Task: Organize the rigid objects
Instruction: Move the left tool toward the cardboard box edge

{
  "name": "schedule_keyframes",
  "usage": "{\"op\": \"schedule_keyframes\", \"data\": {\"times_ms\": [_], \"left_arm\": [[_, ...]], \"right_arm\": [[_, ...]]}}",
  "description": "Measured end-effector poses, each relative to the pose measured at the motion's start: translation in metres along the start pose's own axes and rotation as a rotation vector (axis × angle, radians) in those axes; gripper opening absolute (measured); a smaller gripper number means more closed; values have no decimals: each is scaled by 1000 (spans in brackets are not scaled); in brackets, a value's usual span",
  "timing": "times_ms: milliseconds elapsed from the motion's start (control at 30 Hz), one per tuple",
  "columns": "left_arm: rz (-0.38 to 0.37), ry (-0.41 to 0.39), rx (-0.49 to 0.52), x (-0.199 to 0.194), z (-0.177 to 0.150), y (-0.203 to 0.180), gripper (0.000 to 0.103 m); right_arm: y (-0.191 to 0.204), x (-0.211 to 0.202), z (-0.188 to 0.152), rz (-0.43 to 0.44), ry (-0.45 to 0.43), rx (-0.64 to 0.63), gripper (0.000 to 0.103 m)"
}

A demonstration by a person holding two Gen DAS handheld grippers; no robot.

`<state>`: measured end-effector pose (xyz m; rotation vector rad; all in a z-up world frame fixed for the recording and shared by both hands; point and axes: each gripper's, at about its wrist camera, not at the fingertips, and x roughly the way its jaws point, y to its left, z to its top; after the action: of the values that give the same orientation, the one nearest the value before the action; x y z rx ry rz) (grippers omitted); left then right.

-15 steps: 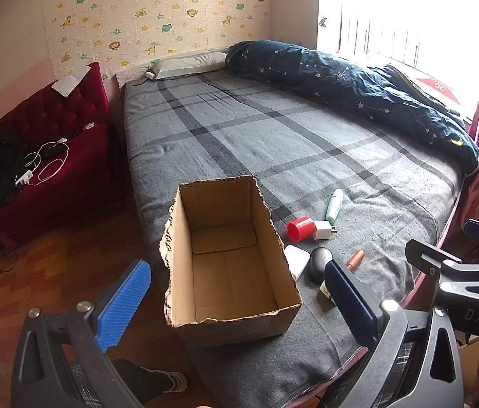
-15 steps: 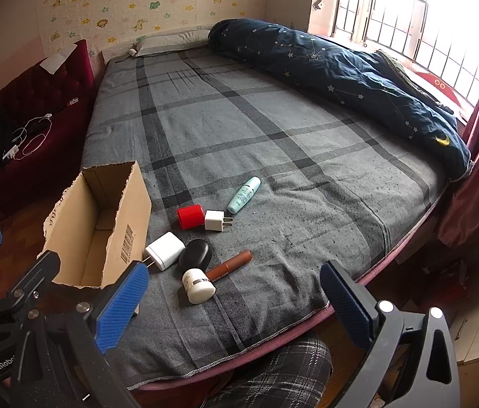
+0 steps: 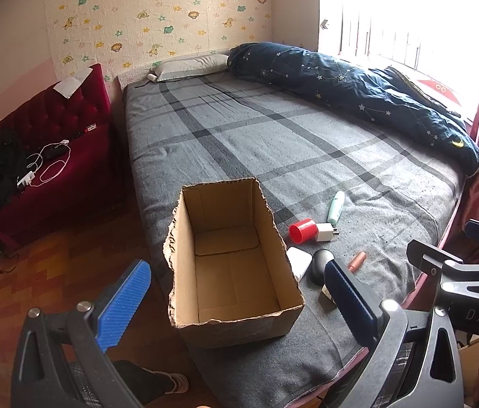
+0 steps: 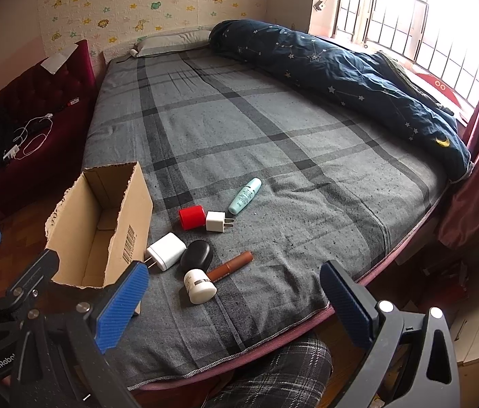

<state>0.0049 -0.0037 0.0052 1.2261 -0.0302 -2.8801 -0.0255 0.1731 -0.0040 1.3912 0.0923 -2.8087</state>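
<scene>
While both grippers hang over the near edge of the bed (image 4: pixel 273 156), neither holds anything: the left gripper (image 3: pixel 236 292) has its blue fingers (image 3: pixel 123 302) spread wide apart on either side of the cardboard box (image 3: pixel 232 272), and the right gripper (image 4: pixel 236 302) is spread just as wide. The word "GenRobot" can be partly read on the left gripper's black frame in the right wrist view, and "DAS" shows on the right gripper's frame in the left wrist view.

The box stands open and bare inside at the bed's near left corner, with a printed barcode (image 4: pixel 130 244) on its right wall. Just beside that wall lies a large white charger (image 4: pixel 166 251), touching a black oval case (image 4: pixel 197 256). A white jar (image 4: pixel 200 285) lies nearest the near edge, its label too small to read, against a brown tube (image 4: pixel 231 265). Farther in, a red cap (image 4: pixel 191 217) touches a small white charger (image 4: pixel 217 221), and a pale green bottle (image 4: pixel 244 196) lies just beyond, its print unreadable.

At the far right edge sits a rolled navy star-print duvet (image 4: pixel 341 68); a grey pillow (image 4: pixel 171 42) lies at the head of the bed.
</scene>
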Motion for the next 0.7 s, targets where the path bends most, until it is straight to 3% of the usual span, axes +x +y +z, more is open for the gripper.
{"op": "schedule_keyframes", "data": {"times_ms": [700], "left_arm": [[5,15,3,7,4,8,103]], "right_arm": [[0,5,4,2,10,7,103]]}}
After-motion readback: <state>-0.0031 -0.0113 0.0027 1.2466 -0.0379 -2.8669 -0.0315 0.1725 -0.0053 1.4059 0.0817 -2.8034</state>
